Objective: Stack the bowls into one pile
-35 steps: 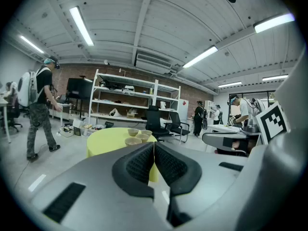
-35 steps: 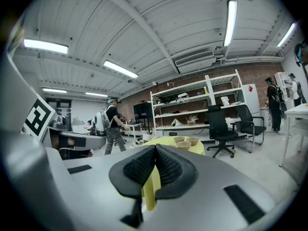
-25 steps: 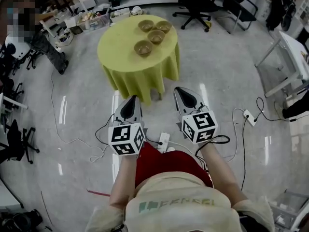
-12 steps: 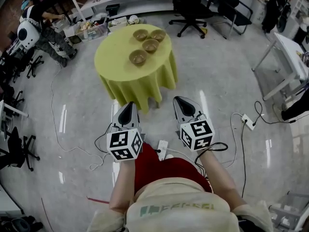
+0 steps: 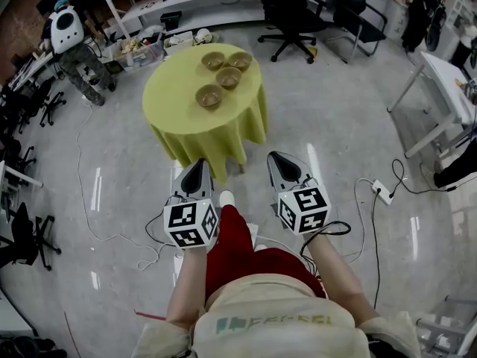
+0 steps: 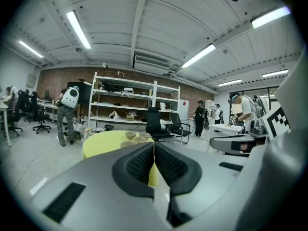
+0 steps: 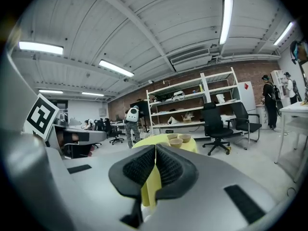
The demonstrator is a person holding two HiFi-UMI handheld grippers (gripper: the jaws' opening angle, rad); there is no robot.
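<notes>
Now a leg (image 5: 229, 239) swings forward between the tools, its foot (image 5: 226, 198) newly in sight, so the person seems to be stepping toward the worktop. Held low, the left tool (image 5: 198, 171) and right tool (image 5: 282, 167) are both closed on nothing. Well ahead, four bowls (image 5: 209, 95) sit apart on the yellow worktop (image 5: 175, 107), none stacked yet. They are too small to judge rims, and in both gripper views the jaws cover part of the worktop.
</notes>
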